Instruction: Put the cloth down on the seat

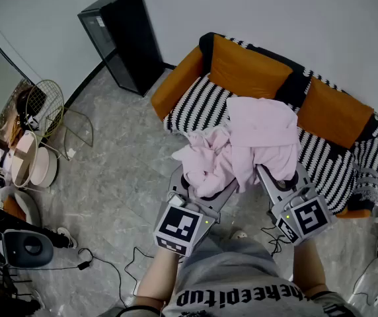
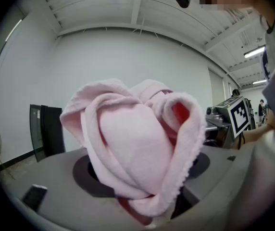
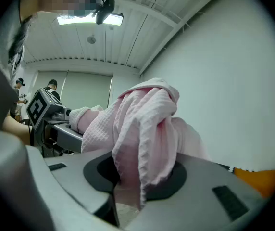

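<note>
A pink cloth [image 1: 255, 137] hangs bunched over the front edge of the sofa's black-and-white striped seat [image 1: 199, 104], held up by both grippers. My left gripper [image 1: 209, 187] is shut on the cloth's left, crumpled part, which fills the space between its jaws [image 2: 132, 148]. My right gripper [image 1: 278, 177] is shut on the right part, where a fold [image 3: 137, 129] runs down between its jaws. The cloth hides the fingertips of both grippers. Orange back cushions [image 1: 248, 68] stand behind the seat.
A tall black cabinet [image 1: 123, 38] stands against the wall left of the sofa. Wire baskets [image 1: 47, 104], pink tubs [image 1: 27, 164] and a grey device [image 1: 27, 249] crowd the floor at far left. Cables [image 1: 103, 263] trail over the grey floor near my feet.
</note>
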`<action>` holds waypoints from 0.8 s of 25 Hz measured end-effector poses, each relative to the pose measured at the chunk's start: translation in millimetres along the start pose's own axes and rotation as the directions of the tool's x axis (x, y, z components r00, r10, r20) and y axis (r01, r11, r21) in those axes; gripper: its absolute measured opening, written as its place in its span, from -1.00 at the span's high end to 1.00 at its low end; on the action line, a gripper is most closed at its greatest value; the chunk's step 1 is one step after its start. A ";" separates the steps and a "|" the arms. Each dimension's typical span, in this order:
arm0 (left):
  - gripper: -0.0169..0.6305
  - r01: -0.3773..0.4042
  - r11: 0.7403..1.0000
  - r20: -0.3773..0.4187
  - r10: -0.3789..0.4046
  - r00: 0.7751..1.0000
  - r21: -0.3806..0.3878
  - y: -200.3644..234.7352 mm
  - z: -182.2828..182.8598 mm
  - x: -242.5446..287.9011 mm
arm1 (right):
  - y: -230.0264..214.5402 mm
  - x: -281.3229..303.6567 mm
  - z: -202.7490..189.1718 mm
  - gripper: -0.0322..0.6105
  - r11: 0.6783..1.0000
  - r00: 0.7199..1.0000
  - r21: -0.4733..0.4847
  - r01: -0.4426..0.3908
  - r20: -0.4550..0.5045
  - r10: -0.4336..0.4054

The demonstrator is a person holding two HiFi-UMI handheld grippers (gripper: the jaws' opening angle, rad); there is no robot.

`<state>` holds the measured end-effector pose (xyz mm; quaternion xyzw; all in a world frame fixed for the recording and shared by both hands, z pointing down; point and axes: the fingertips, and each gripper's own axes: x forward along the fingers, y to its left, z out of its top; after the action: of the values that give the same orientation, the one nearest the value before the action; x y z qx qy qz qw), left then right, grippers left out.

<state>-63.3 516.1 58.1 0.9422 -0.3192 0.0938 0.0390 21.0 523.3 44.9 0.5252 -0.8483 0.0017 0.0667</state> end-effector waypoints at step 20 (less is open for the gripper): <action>-0.19 0.040 0.999 0.022 -0.041 0.999 0.022 38.0 -0.2 -26.3 | 33.3 28.0 9.6 0.50 0.999 0.999 -0.004 0.052 0.011 -0.052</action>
<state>-106.9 501.6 53.5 0.9499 -0.2994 0.0856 0.0273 -22.1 512.5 40.8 0.5471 -0.8347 -0.0051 0.0632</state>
